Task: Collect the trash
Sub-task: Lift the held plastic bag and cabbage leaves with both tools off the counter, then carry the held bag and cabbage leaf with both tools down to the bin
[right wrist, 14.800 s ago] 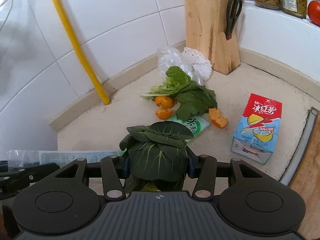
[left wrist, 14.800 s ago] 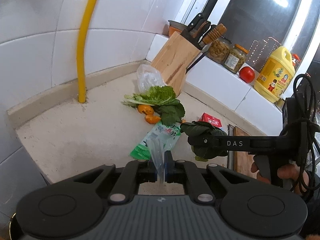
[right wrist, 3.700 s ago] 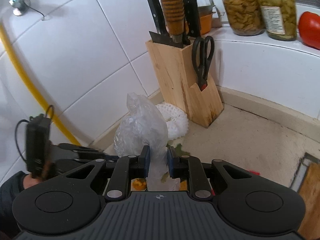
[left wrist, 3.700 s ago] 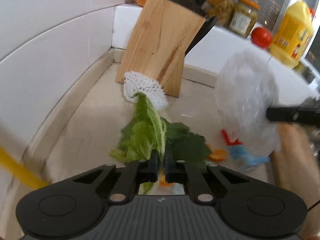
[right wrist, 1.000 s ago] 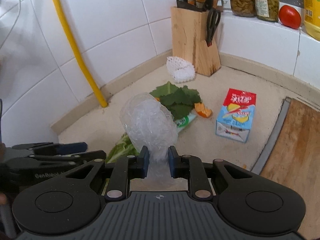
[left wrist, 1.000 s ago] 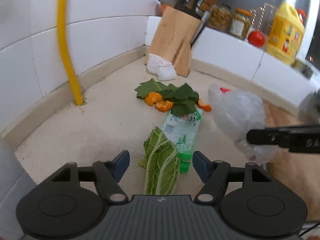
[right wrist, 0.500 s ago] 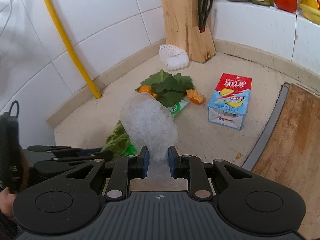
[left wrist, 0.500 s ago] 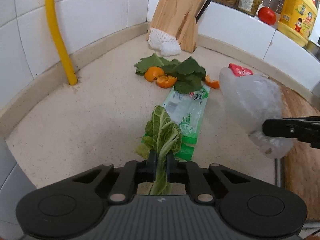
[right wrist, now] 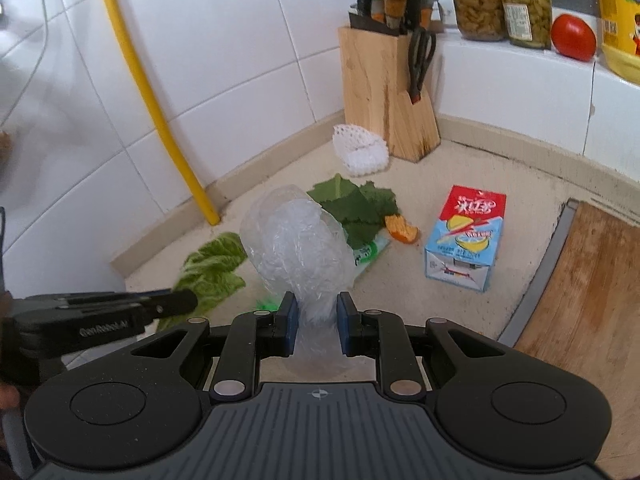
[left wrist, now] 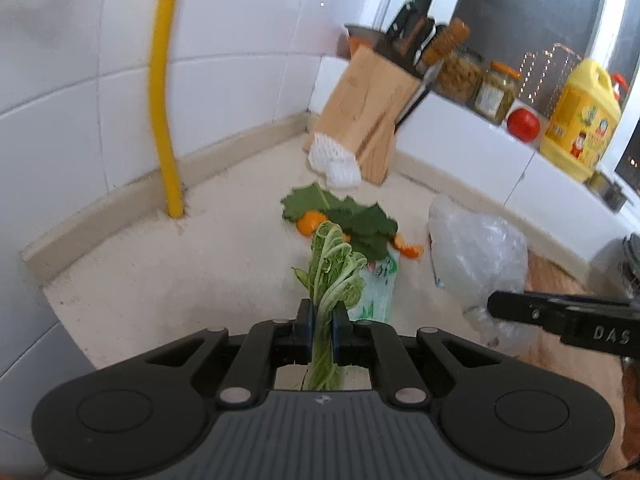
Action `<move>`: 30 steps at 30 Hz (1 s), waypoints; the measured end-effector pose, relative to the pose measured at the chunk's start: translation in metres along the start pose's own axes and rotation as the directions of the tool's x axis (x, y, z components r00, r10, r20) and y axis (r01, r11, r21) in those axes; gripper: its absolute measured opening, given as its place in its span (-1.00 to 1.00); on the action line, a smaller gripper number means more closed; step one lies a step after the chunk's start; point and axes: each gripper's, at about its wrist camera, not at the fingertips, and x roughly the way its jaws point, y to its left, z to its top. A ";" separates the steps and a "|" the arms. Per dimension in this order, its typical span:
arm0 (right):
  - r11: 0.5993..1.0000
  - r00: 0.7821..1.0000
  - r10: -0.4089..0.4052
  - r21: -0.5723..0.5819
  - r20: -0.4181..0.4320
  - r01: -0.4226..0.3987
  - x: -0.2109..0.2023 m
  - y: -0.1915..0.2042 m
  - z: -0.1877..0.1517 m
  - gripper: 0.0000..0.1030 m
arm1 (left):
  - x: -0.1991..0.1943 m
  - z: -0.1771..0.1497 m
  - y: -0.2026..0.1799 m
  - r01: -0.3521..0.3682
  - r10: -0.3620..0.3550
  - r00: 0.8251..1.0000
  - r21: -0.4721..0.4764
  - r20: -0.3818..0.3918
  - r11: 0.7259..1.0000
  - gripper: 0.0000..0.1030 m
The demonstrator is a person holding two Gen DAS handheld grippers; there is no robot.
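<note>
My left gripper [left wrist: 321, 320] is shut on the stalk of a pale green cabbage leaf [left wrist: 333, 268], which hangs lifted above the beige counter [left wrist: 160, 280]. From the right wrist view the same cabbage leaf [right wrist: 212, 268] shows beside the left gripper's fingers [right wrist: 176, 300]. My right gripper [right wrist: 317, 320] is shut on a crumpled clear plastic bag [right wrist: 300, 248], also seen as the clear bag [left wrist: 476, 252] at the right of the left wrist view. On the counter lie dark green leaves [right wrist: 356, 208], orange peel [right wrist: 402, 230], a green wrapper [left wrist: 378, 292] and a red-and-blue drink carton [right wrist: 466, 236].
A wooden knife block [right wrist: 384, 92] stands in the corner with white foam netting [right wrist: 360, 148] at its foot. A yellow pipe [right wrist: 160, 120] runs down the tiled wall. Jars [right wrist: 500, 4], a tomato [right wrist: 573, 36] and a yellow bottle [left wrist: 580, 120] sit on the ledge. A wooden board [right wrist: 580, 300] lies at the right.
The left gripper closed on the cabbage leaf and lifted it off the counter. The right gripper kept hold of the plastic bag and barely moved.
</note>
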 end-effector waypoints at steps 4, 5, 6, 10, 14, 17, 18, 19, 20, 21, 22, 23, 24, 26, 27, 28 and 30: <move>1.000 1.000 0.001 -0.011 0.017 -0.001 -0.005 0.010 0.002 -0.49 | -0.012 0.001 0.004 -0.005 0.004 0.999 0.006 0.032 1.000 -0.90; 1.000 1.000 0.001 -0.016 0.021 0.000 -0.006 0.013 0.003 -0.49 | -0.015 0.001 0.005 -0.007 0.006 0.999 0.005 0.037 1.000 -0.90; 1.000 1.000 0.000 -0.021 0.022 0.000 -0.007 0.015 0.004 -0.49 | -0.018 0.001 0.007 -0.009 0.009 0.999 0.003 0.043 1.000 -0.90; 0.999 1.000 0.003 -0.035 0.030 -0.002 -0.009 0.026 0.005 -0.49 | -0.027 -0.002 0.014 -0.024 0.024 0.998 -0.002 0.057 1.000 -0.90; 0.999 1.000 -0.001 -0.052 0.029 0.002 -0.009 0.035 0.004 -0.49 | -0.034 -0.004 0.019 -0.032 0.033 0.997 -0.009 0.064 0.999 -0.90; 0.998 1.000 -0.008 -0.057 0.022 0.009 -0.009 0.039 0.002 -0.49 | -0.039 -0.006 0.020 -0.039 0.040 0.997 -0.010 0.072 0.999 -0.90; 0.998 1.000 -0.009 -0.059 0.021 0.011 -0.009 0.041 0.001 -0.49 | -0.041 -0.006 0.021 -0.040 0.040 0.996 -0.010 0.075 0.999 -0.90; 0.998 1.000 -0.012 -0.063 0.021 0.013 -0.010 0.042 0.001 -0.49 | -0.043 -0.007 0.022 -0.042 0.043 0.996 -0.011 0.077 0.999 -0.90; 0.998 1.000 -0.011 -0.067 0.021 0.012 -0.010 0.044 0.001 -0.49 | -0.045 -0.007 0.022 -0.045 0.046 0.996 -0.010 0.080 0.999 -0.90; 0.998 1.000 -0.010 -0.068 0.022 0.011 -0.011 0.046 0.001 -0.49 | -0.047 -0.008 0.023 -0.050 0.051 0.995 -0.010 0.084 0.999 -0.90; 0.997 1.000 -0.009 -0.072 0.024 0.010 -0.012 0.048 0.000 -0.49 | -0.049 -0.009 0.023 -0.054 0.055 0.995 -0.011 0.088 0.998 -0.90; 0.997 1.000 -0.008 -0.076 0.025 0.010 -0.012 0.050 0.001 -0.49 | -0.051 -0.009 0.024 -0.057 0.058 0.994 -0.012 0.091 0.998 -0.90; 0.997 1.000 -0.007 -0.079 0.026 0.009 -0.012 0.052 0.001 -0.49 | -0.053 -0.010 0.025 -0.061 0.062 0.994 -0.016 0.095 0.998 -0.90; 0.996 1.000 0.000 -0.086 0.024 0.003 -0.012 0.056 0.001 -0.49 | -0.058 -0.011 0.028 -0.068 0.069 0.993 -0.021 0.100 0.998 -0.90; 0.996 1.000 0.002 -0.089 0.024 0.000 -0.012 0.057 0.000 -0.49 | -0.060 -0.012 0.030 -0.073 0.075 0.992 -0.022 0.103 0.997 -0.90; 0.996 1.000 0.005 -0.092 0.024 -0.002 -0.012 0.059 0.000 -0.49 | -0.063 -0.013 0.032 -0.079 0.081 0.991 -0.024 0.106 0.997 -0.90; 0.995 1.000 0.012 -0.098 0.024 -0.010 -0.011 0.064 0.000 -0.49 | -0.066 -0.014 0.035 -0.089 0.092 0.990 -0.031 0.111 0.996 -0.90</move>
